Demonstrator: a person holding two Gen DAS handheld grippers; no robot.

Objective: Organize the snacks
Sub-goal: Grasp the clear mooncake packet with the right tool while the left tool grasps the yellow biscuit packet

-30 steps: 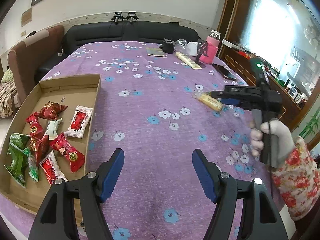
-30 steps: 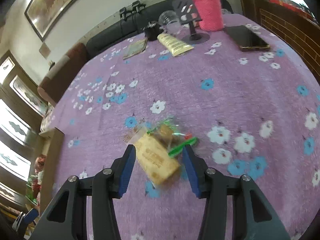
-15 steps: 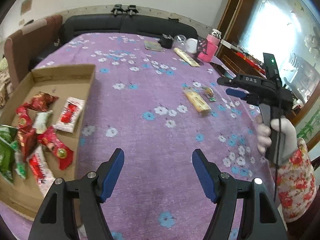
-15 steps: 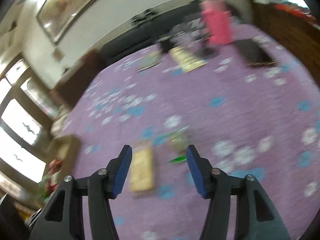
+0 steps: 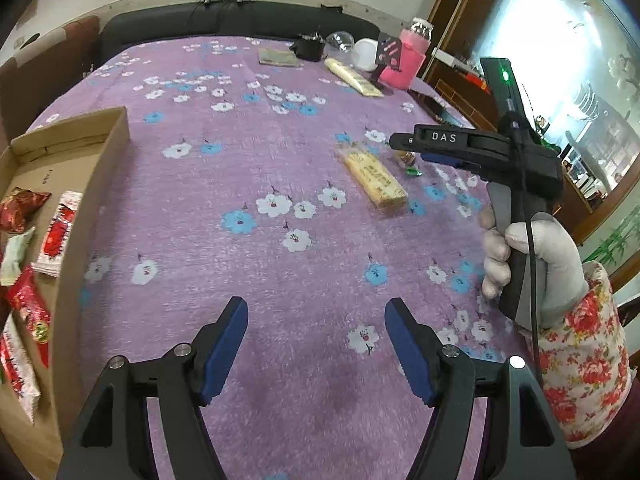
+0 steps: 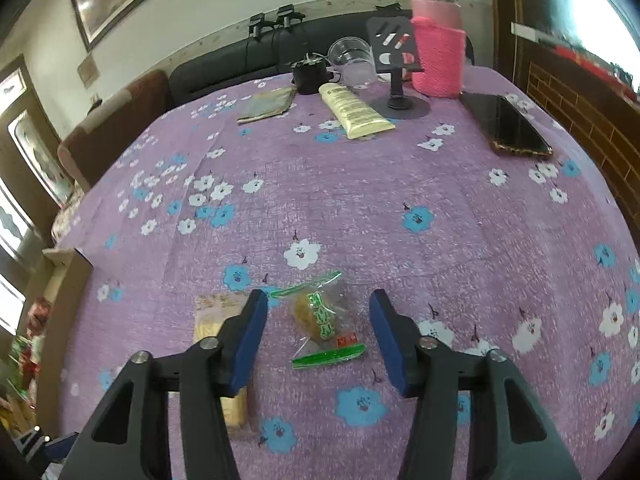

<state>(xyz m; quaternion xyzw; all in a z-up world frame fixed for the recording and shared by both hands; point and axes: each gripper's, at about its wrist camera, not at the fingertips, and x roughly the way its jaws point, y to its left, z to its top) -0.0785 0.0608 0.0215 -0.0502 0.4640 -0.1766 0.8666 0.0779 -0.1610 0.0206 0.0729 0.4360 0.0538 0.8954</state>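
Purple flowered tablecloth (image 6: 360,200) | clear green-edged wrapped snack (image 6: 322,318) lies between spread right gripper (image 6: 318,312) fingers | long yellow biscuit pack (image 6: 218,320) just left | left gripper (image 5: 316,320) apart, empty | cardboard tray (image 5: 100,184) far left.

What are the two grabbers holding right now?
Nothing. The left gripper is open over bare tablecloth. The right gripper is open too, its fingers on either side of the green-wrapped snack but not touching it.
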